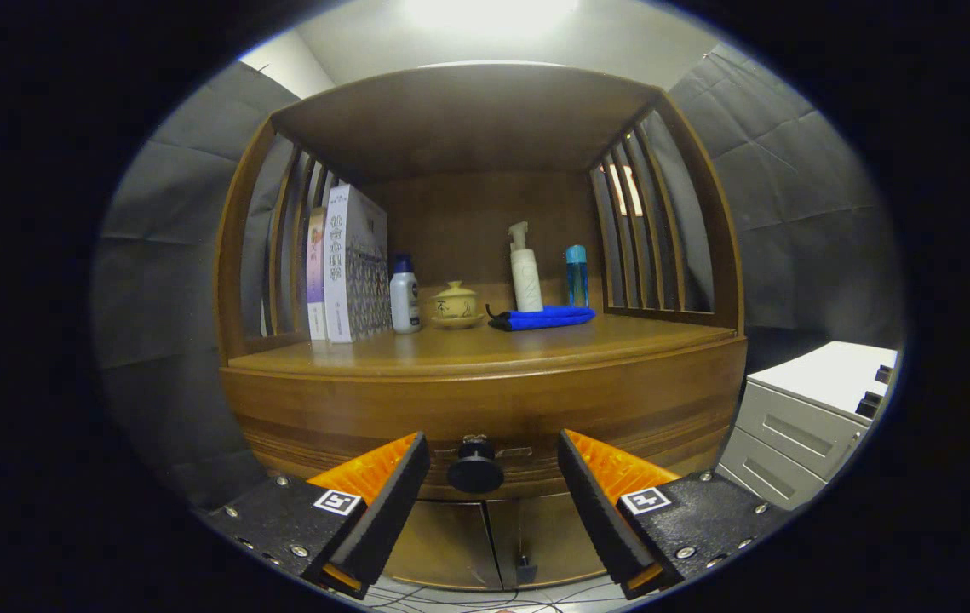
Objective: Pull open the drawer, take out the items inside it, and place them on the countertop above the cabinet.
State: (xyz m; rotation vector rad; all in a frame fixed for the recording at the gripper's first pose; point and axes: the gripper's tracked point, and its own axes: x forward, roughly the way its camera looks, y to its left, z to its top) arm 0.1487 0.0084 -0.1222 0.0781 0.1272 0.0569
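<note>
Gripper [493,477] faces the wooden cabinet [485,400] head-on, fingers spread wide, gripping nothing. The drawer knob [475,468] (dark, round) sits in the gap between the two fingers, clear of both; whether it lies level with the tips or just ahead of them cannot be told. The drawer [485,426] front carrying the knob looks flush with the cabinet face, so closed; its contents are hidden.

Beyond the fingers and above the drawer lies the countertop [485,349], a wooden shelf surface under a slatted hutch. On it, from the left finger's side across: a pair of upright books [348,264] against the slats, a white bottle with a blue cap [404,294] just beside them, a small lidded ceramic cup on a saucer [456,305], a folded blue cloth [542,317], and behind the cloth a white pump bottle [525,268] and a blue bottle [576,274].

Below the knob, between the fingers, two lower cabinet doors [485,536] meet at a seam. Off past the right finger stands a white drawer unit [800,426], well apart from the cabinet. Thin cables [485,600] lie on the floor beneath.
</note>
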